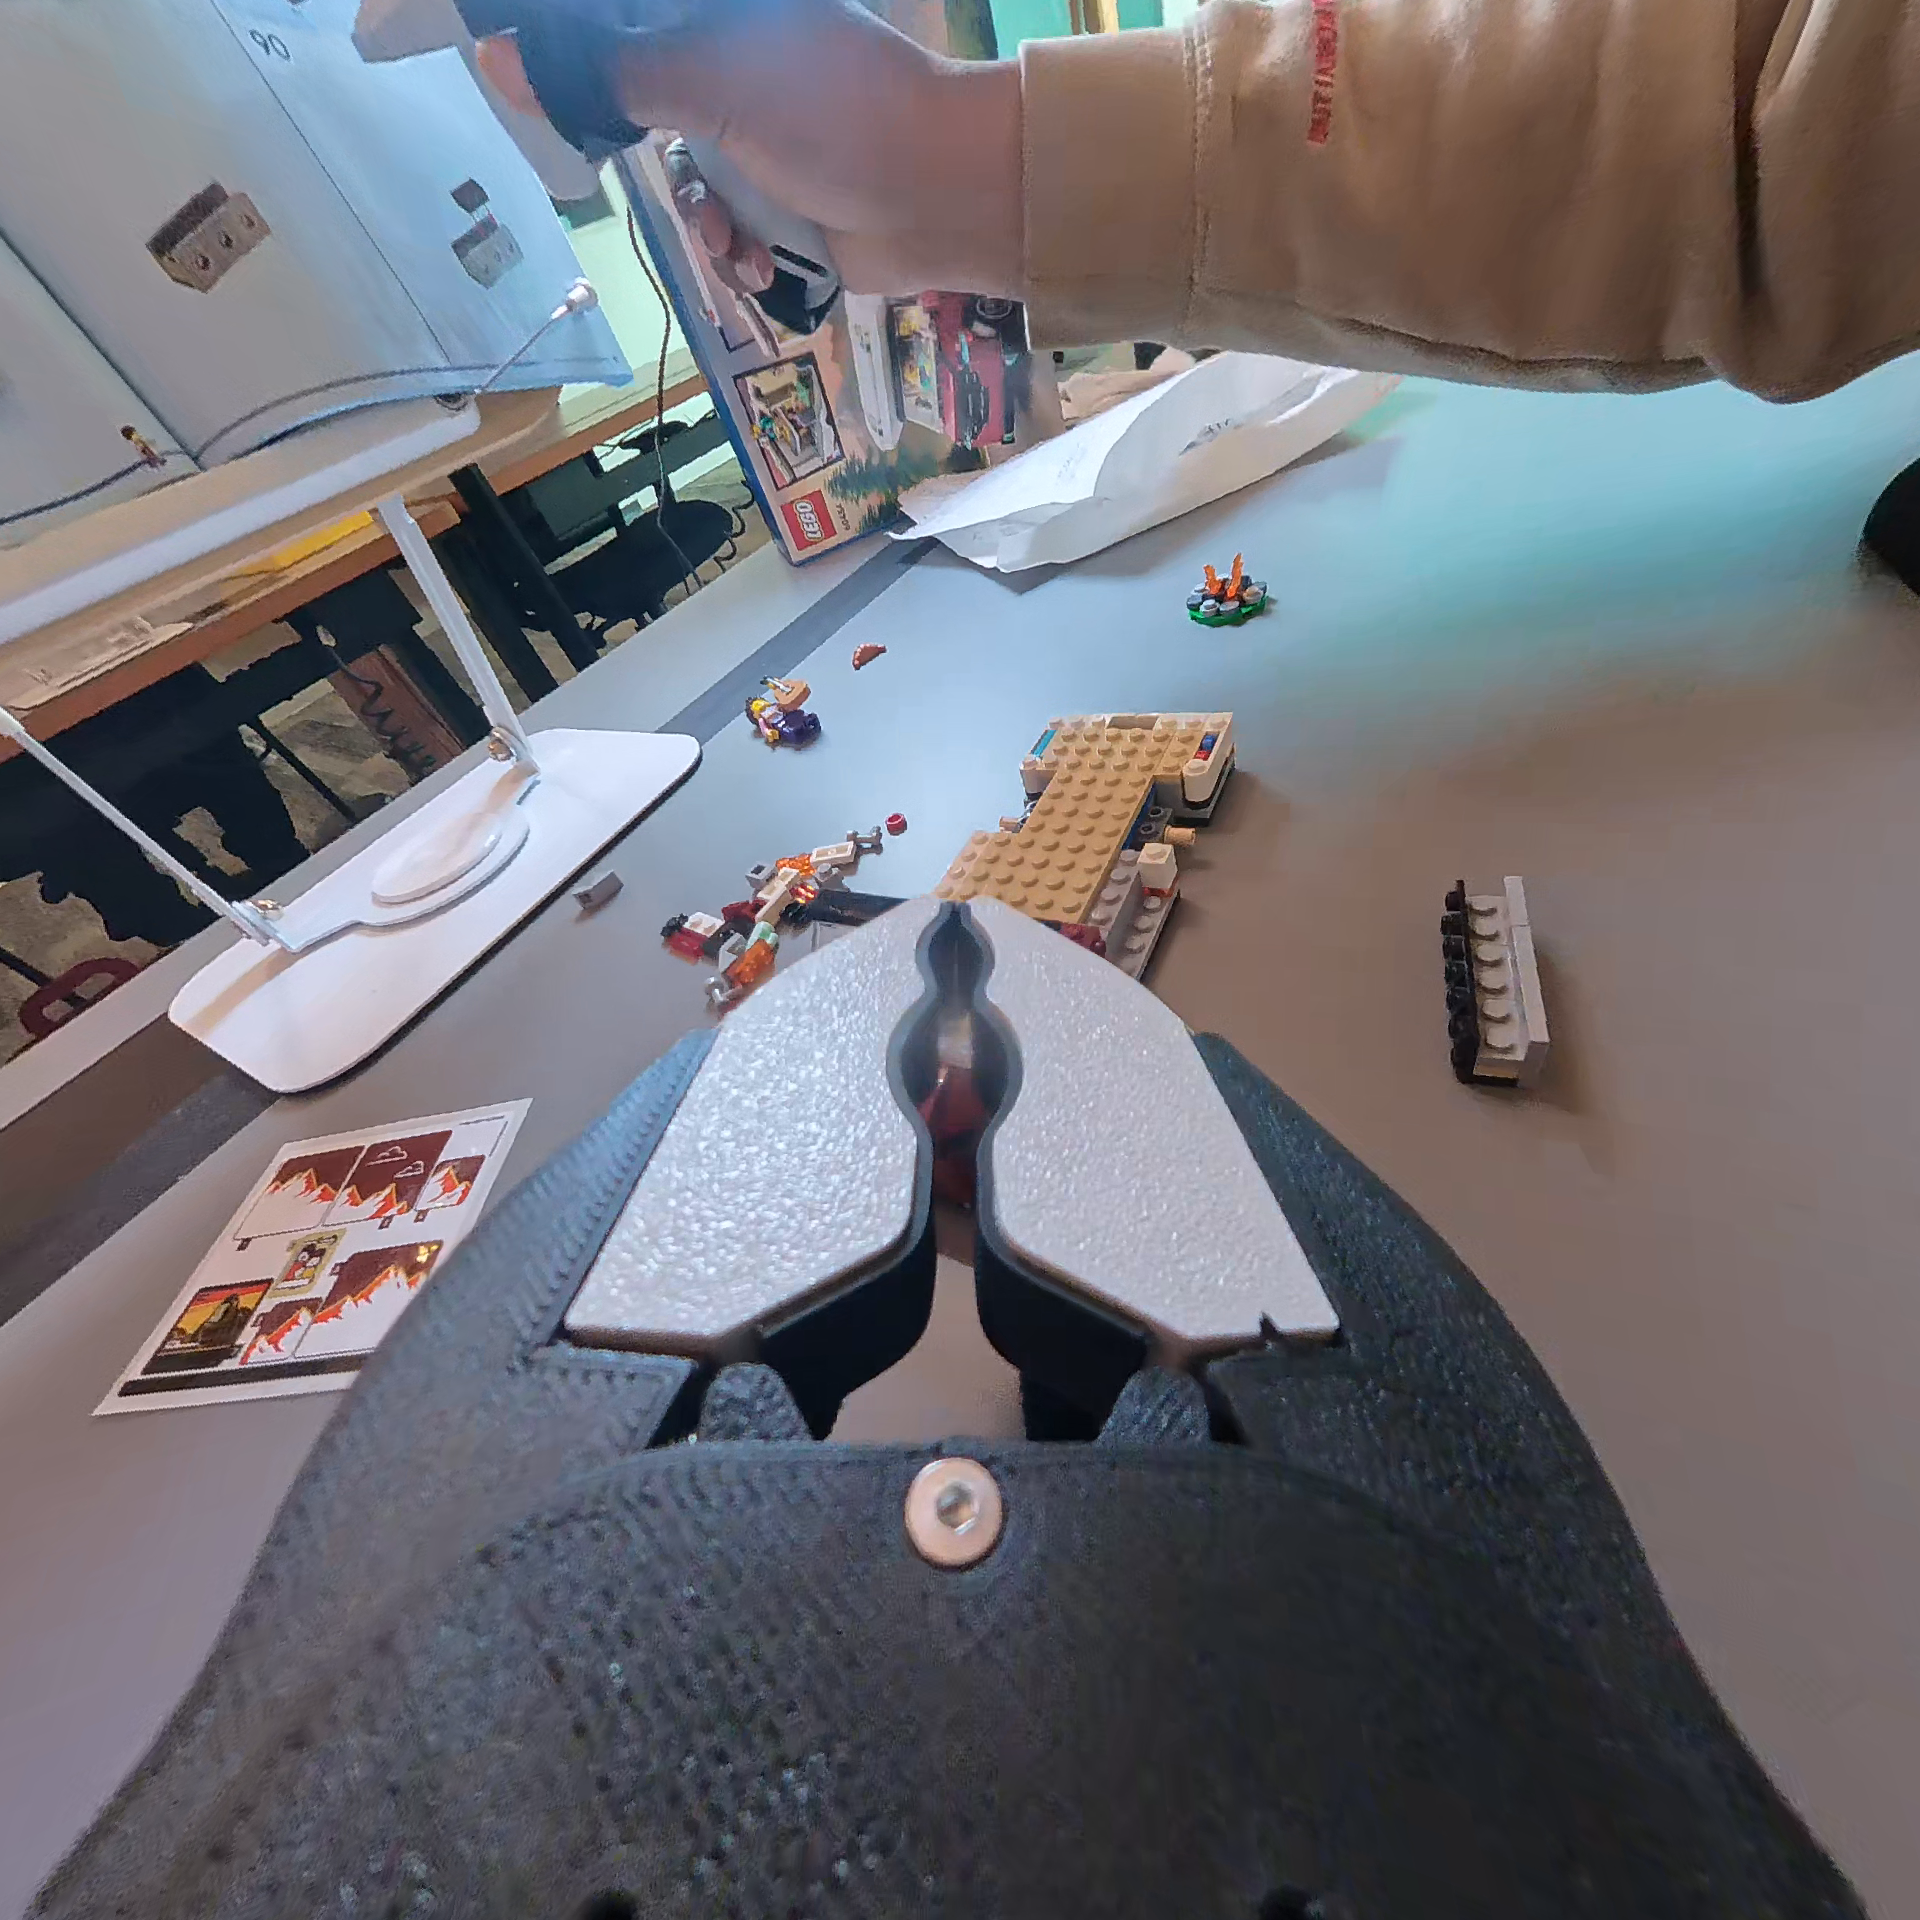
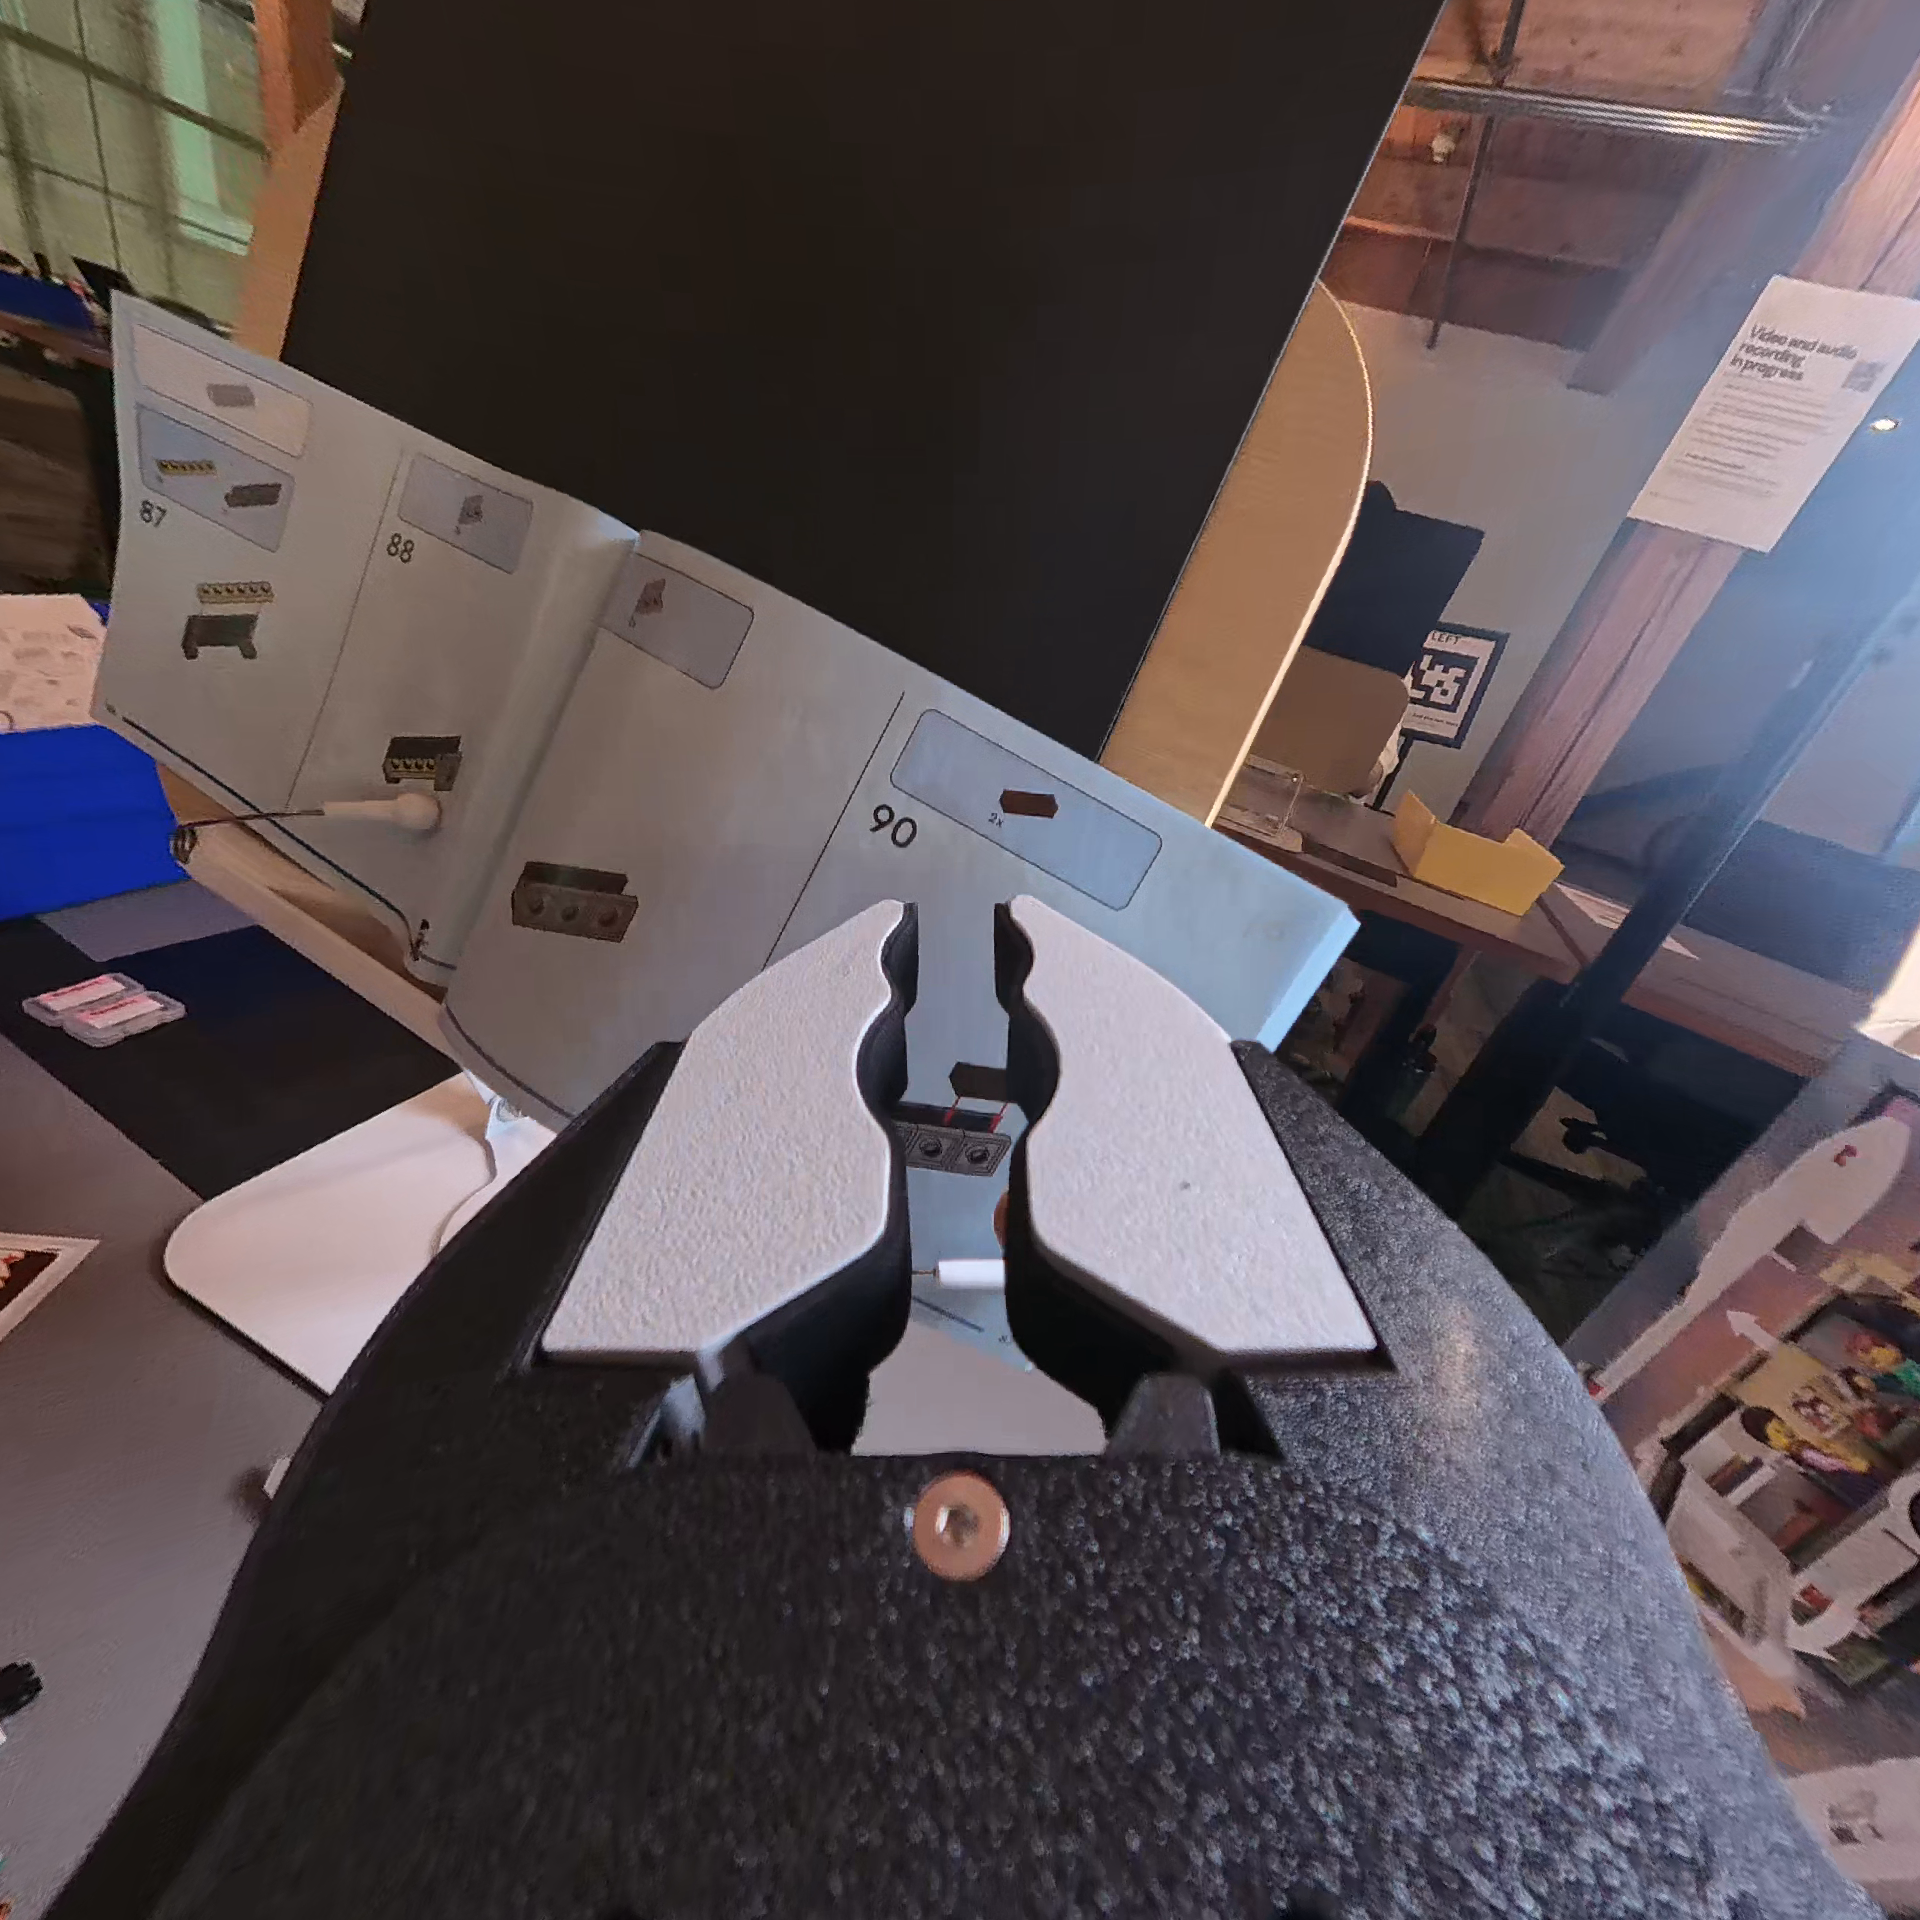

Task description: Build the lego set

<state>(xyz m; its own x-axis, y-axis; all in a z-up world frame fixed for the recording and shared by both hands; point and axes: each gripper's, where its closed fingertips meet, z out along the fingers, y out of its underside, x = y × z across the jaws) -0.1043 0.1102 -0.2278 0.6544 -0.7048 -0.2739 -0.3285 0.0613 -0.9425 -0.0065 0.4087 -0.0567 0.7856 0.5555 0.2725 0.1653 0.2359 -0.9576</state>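
My left gripper (image 1: 954,912) is shut and hovers low over the grey table (image 1: 1558,1299). Its tips are just in front of a tan studded brick build (image 1: 1101,821), with a pile of small loose pieces (image 1: 769,914) to their left. A black and grey brick strip (image 1: 1491,987) lies to the right. My right gripper (image 2: 956,914) is open with a narrow gap and nothing between the pads. It points at the right page of an open instruction booklet (image 2: 727,831) on a white stand (image 2: 312,1247). A hand in a beige sleeve (image 1: 1455,187) reaches across at the top of the left wrist view.
A sticker sheet (image 1: 312,1257) lies at the near left, beside the stand's base (image 1: 416,904). A toy box (image 1: 862,436) and a white paper bag (image 1: 1132,457) stand at the far edge. A minifigure (image 1: 784,717) and a small green build (image 1: 1228,597) lie beyond. A dark panel (image 2: 831,312) rises behind the booklet. About 35 centimetres separates my left fingertips from my right. Left tips and right tips are each some 25 centimetres from the minifigure (image 1: 784,717).
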